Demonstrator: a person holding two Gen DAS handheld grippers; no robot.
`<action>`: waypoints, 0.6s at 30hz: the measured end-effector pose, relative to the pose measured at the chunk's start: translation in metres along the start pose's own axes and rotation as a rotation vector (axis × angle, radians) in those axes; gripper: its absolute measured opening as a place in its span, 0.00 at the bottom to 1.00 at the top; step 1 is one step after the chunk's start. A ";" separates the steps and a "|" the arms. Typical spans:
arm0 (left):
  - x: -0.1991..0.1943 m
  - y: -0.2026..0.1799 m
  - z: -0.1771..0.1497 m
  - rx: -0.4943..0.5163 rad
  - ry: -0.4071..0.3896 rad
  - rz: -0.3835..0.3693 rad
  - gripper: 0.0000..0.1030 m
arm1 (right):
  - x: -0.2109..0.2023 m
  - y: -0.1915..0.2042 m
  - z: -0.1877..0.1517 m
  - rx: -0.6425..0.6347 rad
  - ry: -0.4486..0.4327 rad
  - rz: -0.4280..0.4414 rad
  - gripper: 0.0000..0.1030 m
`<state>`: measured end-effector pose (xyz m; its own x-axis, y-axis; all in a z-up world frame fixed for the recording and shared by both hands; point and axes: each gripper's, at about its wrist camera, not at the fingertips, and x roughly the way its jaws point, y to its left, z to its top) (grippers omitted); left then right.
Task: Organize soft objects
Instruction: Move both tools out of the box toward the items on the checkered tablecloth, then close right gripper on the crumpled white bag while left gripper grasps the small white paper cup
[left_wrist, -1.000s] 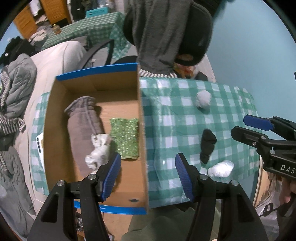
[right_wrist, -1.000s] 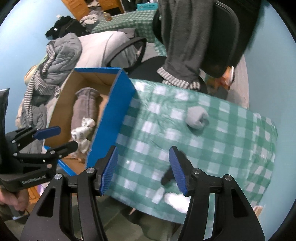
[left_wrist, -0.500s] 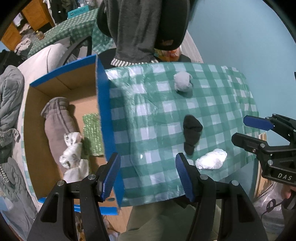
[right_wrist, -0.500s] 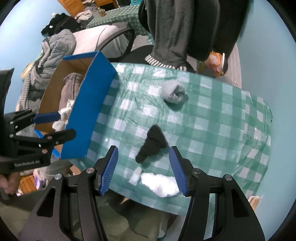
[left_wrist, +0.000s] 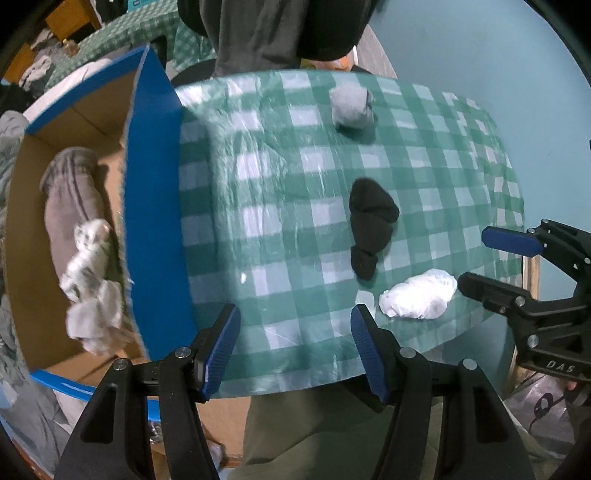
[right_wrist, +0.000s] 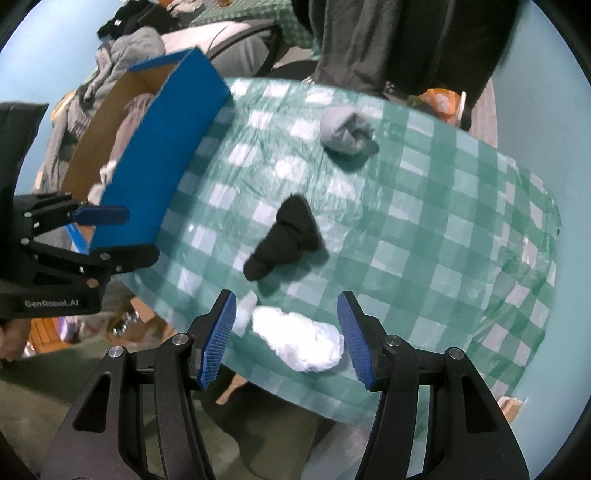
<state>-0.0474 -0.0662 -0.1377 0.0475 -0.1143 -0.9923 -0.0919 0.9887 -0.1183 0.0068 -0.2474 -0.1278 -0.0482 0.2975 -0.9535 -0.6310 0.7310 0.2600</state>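
A white soft bundle (right_wrist: 299, 341) lies near the front edge of the green checked table (right_wrist: 424, 229), between the open jaws of my right gripper (right_wrist: 286, 336). It also shows in the left wrist view (left_wrist: 419, 295). A black sock (left_wrist: 369, 230) (right_wrist: 284, 236) lies behind it, and a grey rolled sock (left_wrist: 351, 107) (right_wrist: 347, 129) farther back. My left gripper (left_wrist: 293, 343) is open and empty over the table's front edge, right of the blue-edged cardboard box (left_wrist: 151, 206) (right_wrist: 162, 158). The box holds a grey rolled cloth (left_wrist: 70, 206) and a white patterned sock (left_wrist: 88, 266).
A dark chair draped with grey clothing (left_wrist: 273, 33) stands behind the table. A light blue wall (left_wrist: 480, 48) runs along the right. Piled clothes (right_wrist: 125, 55) lie beyond the box.
Both grippers have moved right, away from the box. The right gripper has come down around the white bundle. The left gripper now faces the table instead of the box.
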 end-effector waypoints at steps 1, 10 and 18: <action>0.004 -0.001 -0.002 -0.005 0.006 -0.002 0.65 | 0.004 0.000 -0.003 -0.016 0.007 0.001 0.56; 0.035 -0.005 -0.016 -0.015 0.031 -0.032 0.65 | 0.037 0.007 -0.023 -0.156 0.078 0.006 0.56; 0.050 -0.008 -0.021 -0.014 0.026 -0.037 0.65 | 0.061 0.007 -0.031 -0.244 0.118 -0.025 0.56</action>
<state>-0.0649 -0.0823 -0.1870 0.0253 -0.1536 -0.9878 -0.1041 0.9823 -0.1554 -0.0246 -0.2426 -0.1891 -0.1110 0.1970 -0.9741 -0.8004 0.5633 0.2051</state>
